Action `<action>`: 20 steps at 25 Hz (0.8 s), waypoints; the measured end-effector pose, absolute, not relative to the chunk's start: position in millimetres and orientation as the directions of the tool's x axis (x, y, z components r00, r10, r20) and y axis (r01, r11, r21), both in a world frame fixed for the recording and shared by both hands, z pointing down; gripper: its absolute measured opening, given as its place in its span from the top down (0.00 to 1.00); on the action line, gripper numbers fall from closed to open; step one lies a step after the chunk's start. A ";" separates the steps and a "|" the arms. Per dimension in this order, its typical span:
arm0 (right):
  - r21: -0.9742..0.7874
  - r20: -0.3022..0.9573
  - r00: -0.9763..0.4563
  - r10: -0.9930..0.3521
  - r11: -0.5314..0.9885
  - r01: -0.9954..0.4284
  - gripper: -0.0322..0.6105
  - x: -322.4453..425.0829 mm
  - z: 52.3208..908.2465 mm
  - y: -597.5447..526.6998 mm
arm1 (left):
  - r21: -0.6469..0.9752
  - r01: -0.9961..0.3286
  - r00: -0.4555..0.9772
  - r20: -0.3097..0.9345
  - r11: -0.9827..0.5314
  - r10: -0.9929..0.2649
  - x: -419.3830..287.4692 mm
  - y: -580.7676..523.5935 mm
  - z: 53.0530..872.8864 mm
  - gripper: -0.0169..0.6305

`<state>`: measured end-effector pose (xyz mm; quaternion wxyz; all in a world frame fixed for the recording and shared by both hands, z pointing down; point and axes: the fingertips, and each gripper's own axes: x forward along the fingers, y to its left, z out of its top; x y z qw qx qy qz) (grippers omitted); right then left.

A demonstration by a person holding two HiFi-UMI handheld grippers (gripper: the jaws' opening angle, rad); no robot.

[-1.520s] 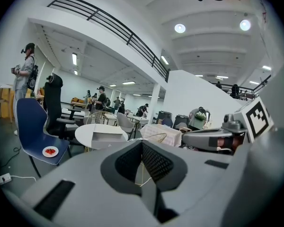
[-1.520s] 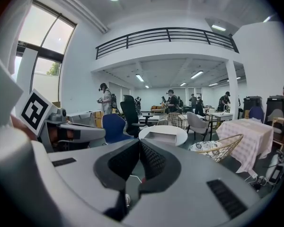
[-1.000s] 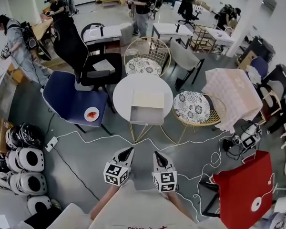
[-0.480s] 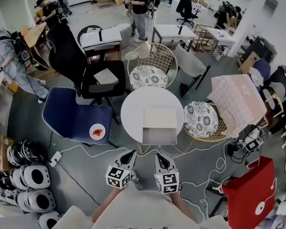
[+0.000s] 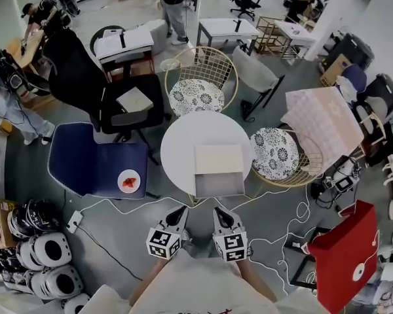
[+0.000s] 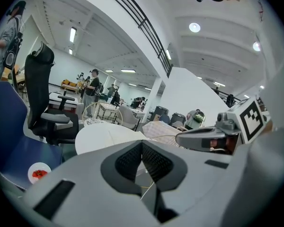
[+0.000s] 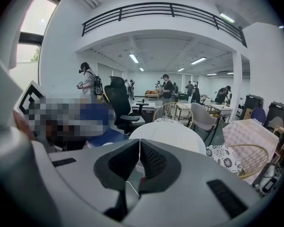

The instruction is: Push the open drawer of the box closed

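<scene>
On round white table (image 5: 177, 139), toward its near edge: box (image 5: 218, 159), pale flat top, with drawer (image 5: 219, 183) pulled out toward the person and standing open. Drawer interior grey; contents not discernible.

Below the table in the head view: left gripper (image 5: 181, 210) and right gripper (image 5: 217, 212), side by side, tips aimed at the drawer front. Near it, not touching. Marker cube on each, at the end closest to the person.

Left gripper view: jaws closed, pads (image 6: 156, 162) meeting along a thin line, nothing held between them. Right gripper view: jaws likewise closed, pads (image 7: 154, 161) together, nothing held. Table edge visible beyond the jaws in both views.

Compared with one second earlier:
- Table and box lower and larger in the head view.
- Gap between gripper tips and drawer front narrower.
- Drawer pulled out by about the same amount; no contact yet.
- Grippers in the same side-by-side placement at the bottom of the view.
- Right jaws closed then as now.

Around the table:
- To the left: blue chair (image 5: 98, 165) carrying a small white plate (image 5: 128, 180) with something red on it; also lower in the view than before.
- Behind: gold wire chair (image 5: 196, 87) with patterned cushion.
- To the right: second patterned cushion (image 5: 275, 152) on a similar wire seat.
- On the floor between table and grippers: white cables (image 5: 118, 205).
</scene>
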<state>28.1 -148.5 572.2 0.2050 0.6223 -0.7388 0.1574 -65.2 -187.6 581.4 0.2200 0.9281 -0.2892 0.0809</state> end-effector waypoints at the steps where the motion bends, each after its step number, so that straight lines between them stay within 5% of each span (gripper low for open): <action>1: 0.025 0.507 -0.143 -0.850 0.180 -0.983 0.93 31.7 575.4 -149.2 | 0.364 -0.577 0.816 0.280 -0.731 -0.505 -64.1 -188.0 583.7 0.95; 20: -0.091 0.598 -0.202 -0.776 0.185 -0.979 0.92 104.4 641.0 -127.6 | 0.360 -0.642 0.761 0.405 -0.677 -0.507 -4.5 -154.6 623.7 0.95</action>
